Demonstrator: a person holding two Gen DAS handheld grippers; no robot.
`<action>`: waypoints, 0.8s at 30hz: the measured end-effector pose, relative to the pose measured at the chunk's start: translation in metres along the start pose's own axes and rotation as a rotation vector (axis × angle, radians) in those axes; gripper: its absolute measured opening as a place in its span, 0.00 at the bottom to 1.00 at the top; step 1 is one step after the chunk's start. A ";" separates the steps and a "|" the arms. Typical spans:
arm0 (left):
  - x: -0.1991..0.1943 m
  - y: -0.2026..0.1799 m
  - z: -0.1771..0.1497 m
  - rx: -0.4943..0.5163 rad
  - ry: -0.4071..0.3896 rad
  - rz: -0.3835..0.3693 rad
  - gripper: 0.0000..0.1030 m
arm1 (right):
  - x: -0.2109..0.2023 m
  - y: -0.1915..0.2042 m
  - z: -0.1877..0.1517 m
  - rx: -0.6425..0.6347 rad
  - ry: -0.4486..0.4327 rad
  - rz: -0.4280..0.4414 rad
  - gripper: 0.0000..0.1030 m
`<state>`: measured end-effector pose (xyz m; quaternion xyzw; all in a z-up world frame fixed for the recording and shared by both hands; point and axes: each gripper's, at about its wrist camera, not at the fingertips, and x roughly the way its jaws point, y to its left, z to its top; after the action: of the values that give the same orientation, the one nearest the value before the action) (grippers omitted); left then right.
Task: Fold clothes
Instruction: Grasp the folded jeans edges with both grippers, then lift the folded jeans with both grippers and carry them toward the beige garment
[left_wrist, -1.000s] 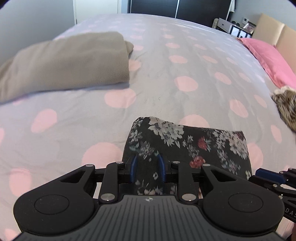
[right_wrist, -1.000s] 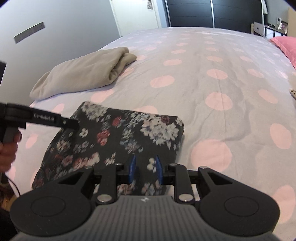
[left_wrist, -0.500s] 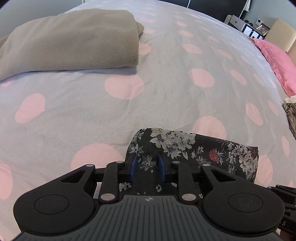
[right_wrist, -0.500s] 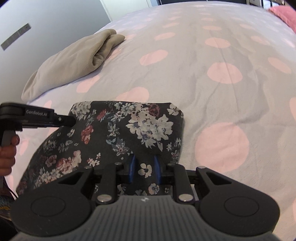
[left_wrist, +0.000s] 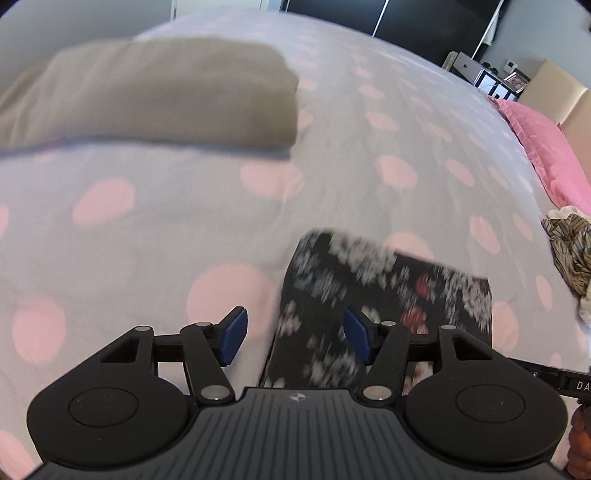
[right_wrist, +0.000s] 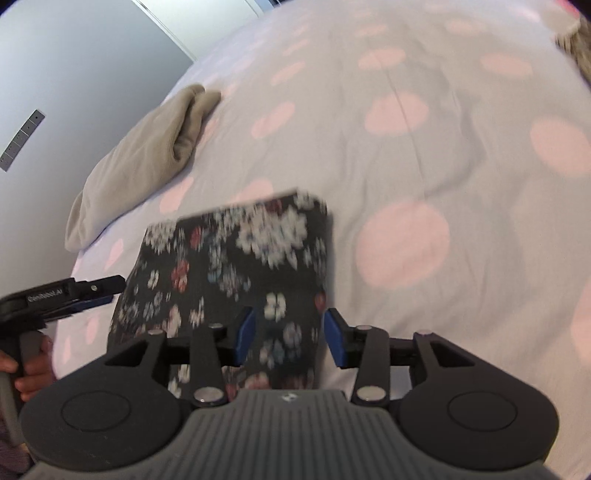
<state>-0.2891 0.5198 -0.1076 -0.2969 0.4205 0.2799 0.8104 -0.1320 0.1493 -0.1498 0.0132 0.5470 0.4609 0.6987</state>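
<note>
A folded floral garment (right_wrist: 229, 273) lies on the polka-dot bed (right_wrist: 424, 155), directly ahead of both claws. The left claw (left_wrist: 293, 334) gapes wide over its left edge; the right claw (right_wrist: 290, 336) spreads wide astride its right edge, holding nothing.

right gripper (right_wrist: 289, 334) jaws apart — floral garment (right_wrist: 236, 273) between them.

Both wrist views closely share floral garment (left_wrist: 384, 295).

Motion blur smears the floral garment (left_wrist: 388, 295) (its near edge hidden behind both tools).
</note>
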 end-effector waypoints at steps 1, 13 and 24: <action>0.001 0.004 -0.004 -0.013 0.015 -0.010 0.54 | 0.001 -0.003 -0.003 0.013 0.020 0.007 0.45; 0.031 0.032 -0.039 -0.124 0.128 -0.153 0.73 | 0.027 -0.033 -0.015 0.194 0.120 0.111 0.56; 0.048 0.013 -0.047 -0.018 0.135 -0.211 0.76 | 0.037 -0.027 -0.010 0.151 0.079 0.162 0.58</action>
<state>-0.2985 0.5048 -0.1737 -0.3650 0.4378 0.1762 0.8025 -0.1241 0.1538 -0.1959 0.0917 0.6044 0.4737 0.6340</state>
